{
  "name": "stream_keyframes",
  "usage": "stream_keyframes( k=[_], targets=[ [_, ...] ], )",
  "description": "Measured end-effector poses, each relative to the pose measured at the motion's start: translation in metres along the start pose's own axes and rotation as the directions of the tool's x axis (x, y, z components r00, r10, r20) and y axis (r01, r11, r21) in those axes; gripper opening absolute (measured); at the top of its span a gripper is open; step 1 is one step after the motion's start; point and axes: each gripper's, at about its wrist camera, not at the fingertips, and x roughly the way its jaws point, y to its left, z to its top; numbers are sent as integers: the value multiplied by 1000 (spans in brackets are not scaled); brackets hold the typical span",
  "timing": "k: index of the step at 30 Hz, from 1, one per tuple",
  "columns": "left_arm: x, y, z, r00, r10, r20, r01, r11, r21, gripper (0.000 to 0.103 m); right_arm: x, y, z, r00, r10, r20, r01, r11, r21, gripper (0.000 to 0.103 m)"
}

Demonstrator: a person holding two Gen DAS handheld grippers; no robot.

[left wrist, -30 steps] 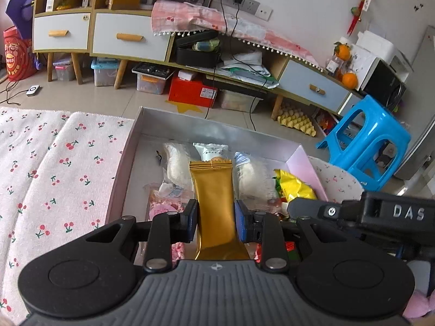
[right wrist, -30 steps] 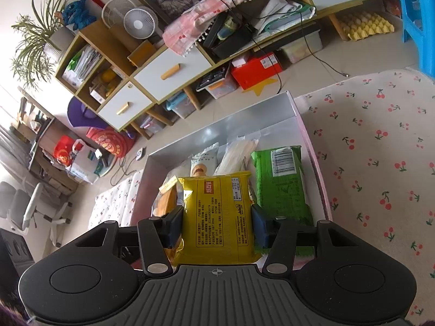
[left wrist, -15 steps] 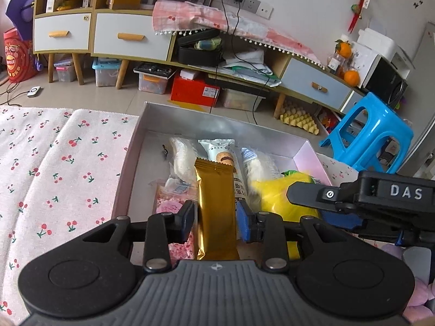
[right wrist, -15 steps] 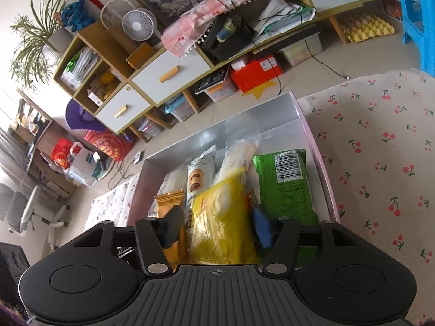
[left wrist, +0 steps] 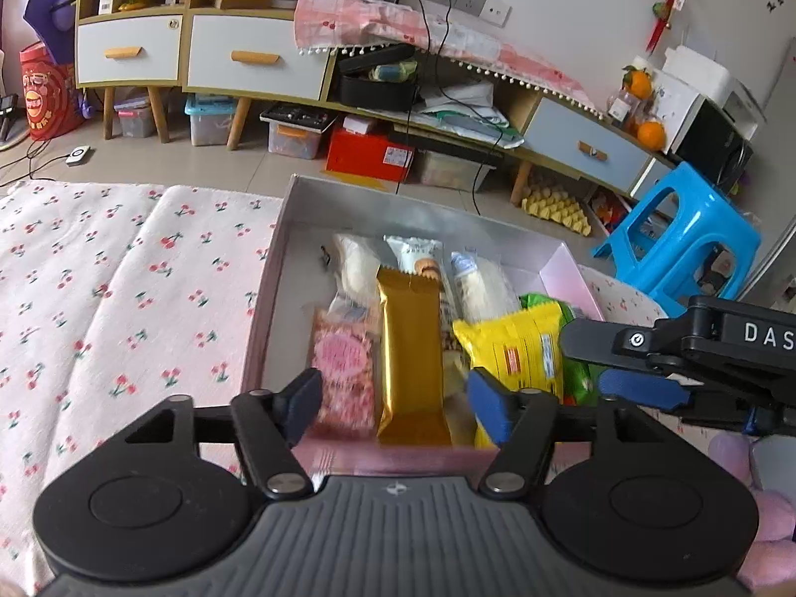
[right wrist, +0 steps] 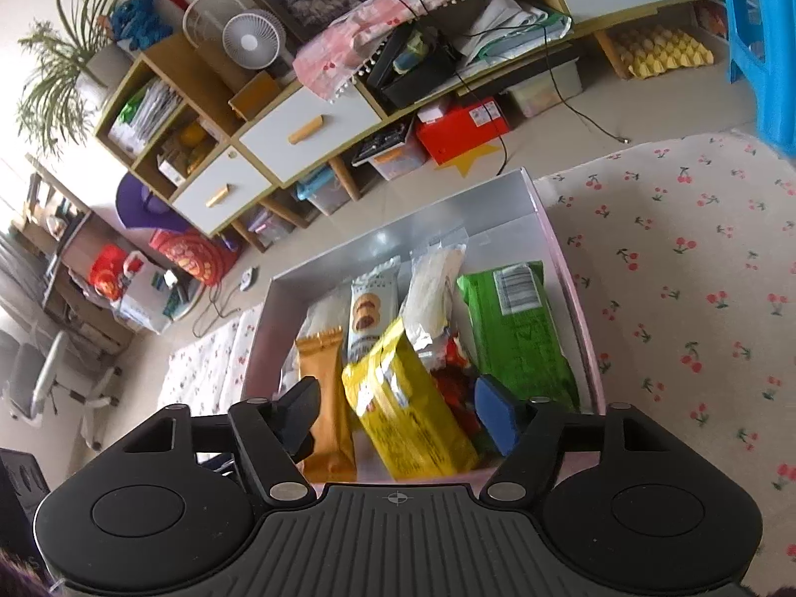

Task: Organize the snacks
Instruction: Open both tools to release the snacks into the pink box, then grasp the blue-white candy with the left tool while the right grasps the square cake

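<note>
Background as I see it. Upper left of the left wrist view: a cabinet (left wrist: 199,57) with white drawers. Centre: a red box (left wrist: 370,154) on the floor. Right: a blue stool (left wrist: 681,234). Lower left: a cherry-print cloth (left wrist: 124,288). Upper left of the right wrist view: a small fan (right wrist: 253,42), a potted plant (right wrist: 59,69) beside it.

Both hand-held grippers have let go: gold packet (left wrist: 410,343) and yellow packet (right wrist: 410,410) (tilted) now lie in the box (left wrist: 398,209).
</note>
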Motion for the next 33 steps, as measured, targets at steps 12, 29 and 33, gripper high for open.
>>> stream_keyframes(
  k=[12,29,33],
  targets=[
    [-45,-3,-19,998,55,-27,-54,998,37,93,-44,11,-32,997,-71,-30,69,995,-75,87],
    [-60,0,-78,977,170,-126,-154,980,127,102,-56,5,-95,971,-202,-127,168,957,-235,89],
    [-58,-2,-89,973,181,-144,-154,971,182,102,-51,-1,-103,954,-252,-164,207,945,-252,89]
  ],
)
